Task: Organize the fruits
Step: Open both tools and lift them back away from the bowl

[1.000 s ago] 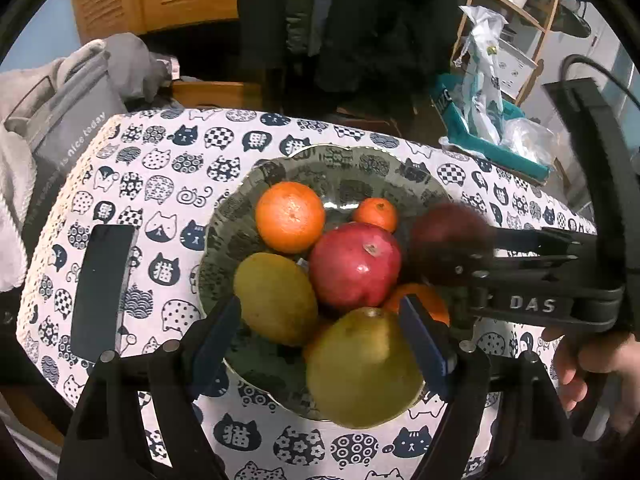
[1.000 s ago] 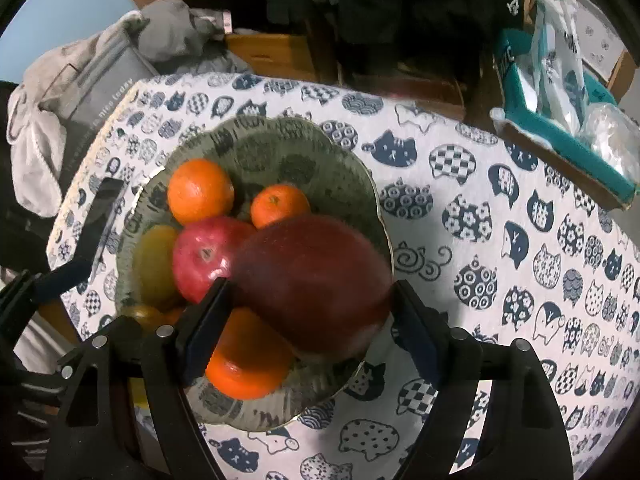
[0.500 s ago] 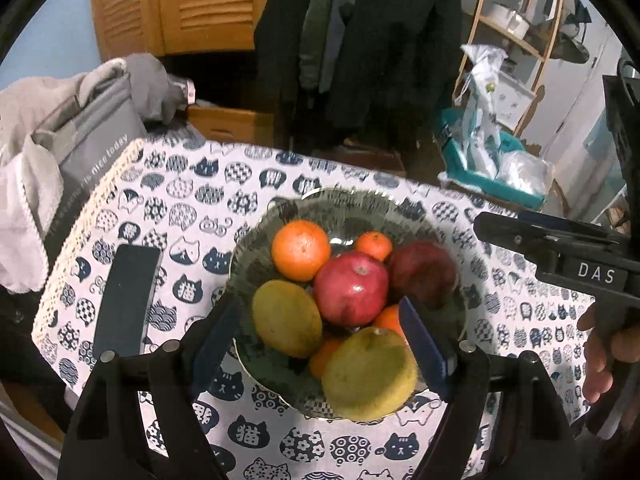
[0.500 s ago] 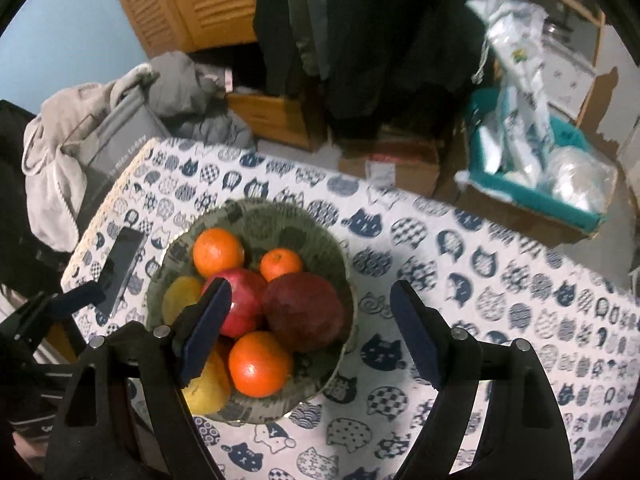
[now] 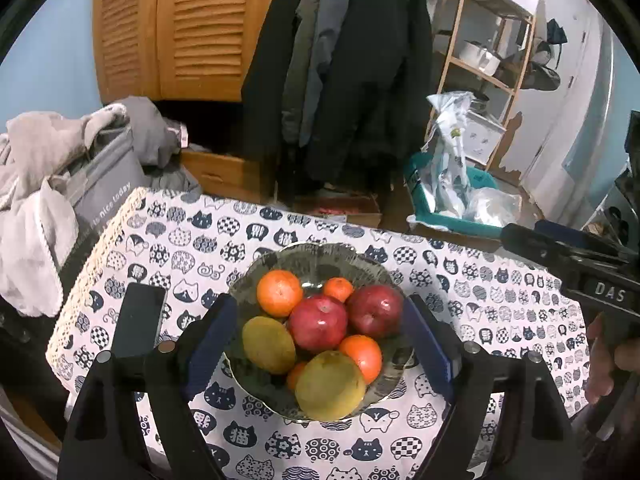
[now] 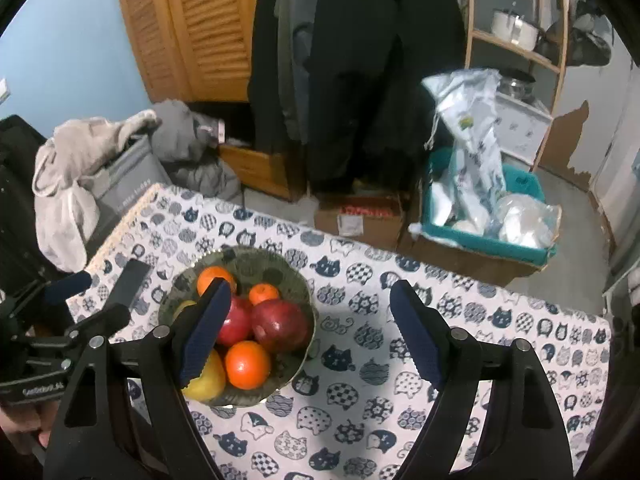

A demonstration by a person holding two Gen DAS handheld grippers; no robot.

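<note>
- Blue-padded fingers of left gripper opening, nothing held; right gripper wide open, empty.
- Dark red apple released since a second ago, now in bowl at 2 o'clock.
- Both grippers lifted clear of worktop; fruit all gathered, task looks near done.

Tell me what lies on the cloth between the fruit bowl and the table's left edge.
A flat black phone-like slab lies on the cat-print tablecloth between the bowl and that edge, apart from the bowl. The left wrist view shows it best; the right wrist view confirms it.
</note>
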